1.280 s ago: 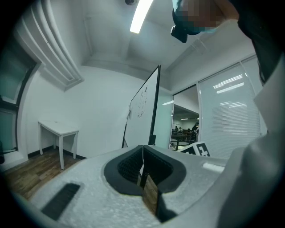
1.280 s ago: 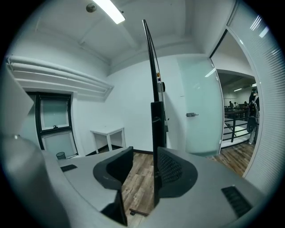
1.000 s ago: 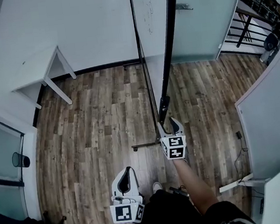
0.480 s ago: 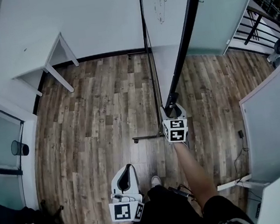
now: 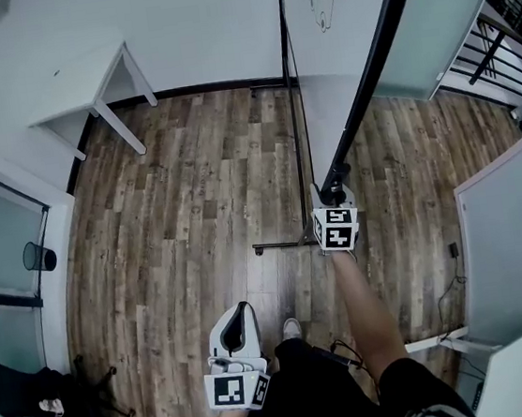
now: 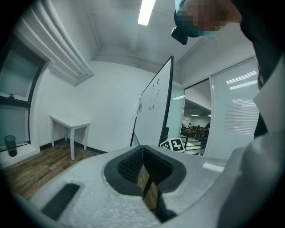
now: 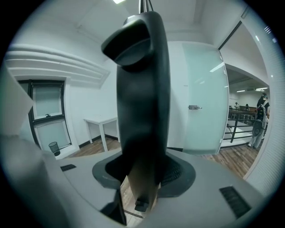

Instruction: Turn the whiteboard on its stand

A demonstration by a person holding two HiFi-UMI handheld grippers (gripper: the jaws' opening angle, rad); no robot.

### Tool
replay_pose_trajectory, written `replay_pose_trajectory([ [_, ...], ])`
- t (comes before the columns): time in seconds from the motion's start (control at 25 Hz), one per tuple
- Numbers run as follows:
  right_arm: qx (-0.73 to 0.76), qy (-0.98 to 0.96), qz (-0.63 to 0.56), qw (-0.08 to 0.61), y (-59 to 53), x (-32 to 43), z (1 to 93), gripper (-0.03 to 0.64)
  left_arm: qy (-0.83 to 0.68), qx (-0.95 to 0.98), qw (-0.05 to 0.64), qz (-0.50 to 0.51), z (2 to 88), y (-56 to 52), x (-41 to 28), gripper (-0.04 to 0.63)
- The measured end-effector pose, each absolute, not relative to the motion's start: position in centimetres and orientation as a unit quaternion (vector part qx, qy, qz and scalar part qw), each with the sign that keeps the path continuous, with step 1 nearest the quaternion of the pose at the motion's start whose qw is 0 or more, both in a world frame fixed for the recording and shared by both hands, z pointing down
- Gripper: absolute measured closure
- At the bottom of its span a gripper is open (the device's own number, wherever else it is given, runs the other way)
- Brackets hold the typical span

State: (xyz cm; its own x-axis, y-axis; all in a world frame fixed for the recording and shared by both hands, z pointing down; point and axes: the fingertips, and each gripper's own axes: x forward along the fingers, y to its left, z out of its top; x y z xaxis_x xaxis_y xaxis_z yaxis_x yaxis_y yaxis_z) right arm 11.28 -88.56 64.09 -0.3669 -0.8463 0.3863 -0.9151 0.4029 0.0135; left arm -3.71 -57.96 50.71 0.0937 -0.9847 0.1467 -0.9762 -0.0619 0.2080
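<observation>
Whiteboard (image 5: pixel 325 72): free-standing, with a white writing face and a black frame, carried on a thin dark stand (image 5: pixel 297 151) whose foot bar lies on the wood-plank floor (image 5: pixel 174 195). Location: upper centre-right of the head view, seen nearly edge-on. Its black edge runs diagonally from the top of the frame down to the right hand-held gripper (image 5: pixel 333 191).

Right hand-held gripper: jaws closing on the black frame edge, which stands between them with a pad against each side.
Left hand-held gripper (image 5: pixel 240 311): clenched, pads together, nothing in them. It is at the lower centre of the head view, well apart from the board.

View notes: only the head view shows the stand's foot and both grippers together. Only the left gripper view shows the board's face upright, at frame centre, with the right gripper's marker cube (image 6: pixel 173 144) near its lower edge. The right gripper view shows the frame edge close up at centre and a frosted glass door (image 7: pixel 202 98) at right.

Also present: white desk (image 5: pixel 86 92), upper left of the head view; small black bin (image 5: pixel 38 257), left edge.

Writing: dark hand-drawn marks on the board's face, too small to read; black-and-white square markers on the cubes.
</observation>
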Motion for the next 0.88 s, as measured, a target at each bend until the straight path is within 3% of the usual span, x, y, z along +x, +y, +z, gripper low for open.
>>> replay_pose_trajectory([
  [0.88,0.538,-0.817,0.099,0.180,-79.3,10.9,63.4,0.449,-0.672,0.731,0.108,-0.039,48.3,-53.5,-7.4,0.577],
])
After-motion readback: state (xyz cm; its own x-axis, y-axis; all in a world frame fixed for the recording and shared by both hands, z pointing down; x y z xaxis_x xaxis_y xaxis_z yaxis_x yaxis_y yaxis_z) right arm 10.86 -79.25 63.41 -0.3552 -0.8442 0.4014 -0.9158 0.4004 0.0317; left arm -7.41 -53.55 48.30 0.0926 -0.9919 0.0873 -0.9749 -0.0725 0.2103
